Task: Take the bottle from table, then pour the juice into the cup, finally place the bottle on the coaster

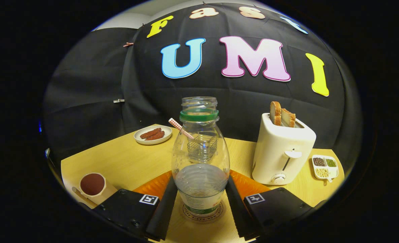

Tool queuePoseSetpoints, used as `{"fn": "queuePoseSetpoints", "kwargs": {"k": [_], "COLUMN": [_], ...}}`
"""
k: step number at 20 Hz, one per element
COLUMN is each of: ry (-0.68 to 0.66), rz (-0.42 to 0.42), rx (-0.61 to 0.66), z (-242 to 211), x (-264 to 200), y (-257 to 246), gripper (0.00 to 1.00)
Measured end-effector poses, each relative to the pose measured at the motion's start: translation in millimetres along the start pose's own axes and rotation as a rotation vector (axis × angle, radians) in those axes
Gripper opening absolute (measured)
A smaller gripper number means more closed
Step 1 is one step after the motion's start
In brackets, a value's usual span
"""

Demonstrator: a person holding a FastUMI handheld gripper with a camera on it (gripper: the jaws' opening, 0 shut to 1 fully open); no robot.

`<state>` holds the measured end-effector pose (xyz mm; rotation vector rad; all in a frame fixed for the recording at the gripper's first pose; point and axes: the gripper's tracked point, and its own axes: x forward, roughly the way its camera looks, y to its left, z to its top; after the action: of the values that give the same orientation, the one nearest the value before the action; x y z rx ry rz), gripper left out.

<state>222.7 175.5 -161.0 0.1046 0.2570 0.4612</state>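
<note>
A clear plastic bottle [201, 158] with a green neck ring and no cap stands upright on a round printed coaster [202, 216]. A little liquid fills its lower part. My gripper [201, 197] has the bottle between its two fingers, and both fingers [167, 202] press against its lower sides. A white cup [93, 185] holding dark red juice stands to the left, beside the left finger's base.
A white toaster [282, 152] with two bread slices stands to the right of the bottle, a small divided dish of seeds [324, 166] beyond it. A plate of dark food [153, 134] sits at the back left. A glass with a checked straw [180, 128] stands behind the bottle. An orange mat [152, 185] lies under the fingers.
</note>
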Motion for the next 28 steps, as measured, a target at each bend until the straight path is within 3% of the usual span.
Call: {"fn": "queuePoseSetpoints", "kwargs": {"k": [2, 4, 10, 16, 20, 28], "ry": [0.005, 0.008, 0.025, -0.014, -0.088, -0.197], "rz": [-0.005, -0.011, -0.001, -0.02, -0.092, -0.321], "rx": [0.007, 0.017, 0.026, 0.013, -0.036, -0.05], "z": [2.0, 4.2, 13.7, 52.9, 106.6, 202.7], "x": [-2.8, -6.3, -30.1, -72.3, -116.7, -227.6], "y": [-1.8, -3.6, 3.2, 3.0, -16.8, -75.0], "gripper": [0.83, 1.0, 1.0, 0.99, 0.99, 0.98]}}
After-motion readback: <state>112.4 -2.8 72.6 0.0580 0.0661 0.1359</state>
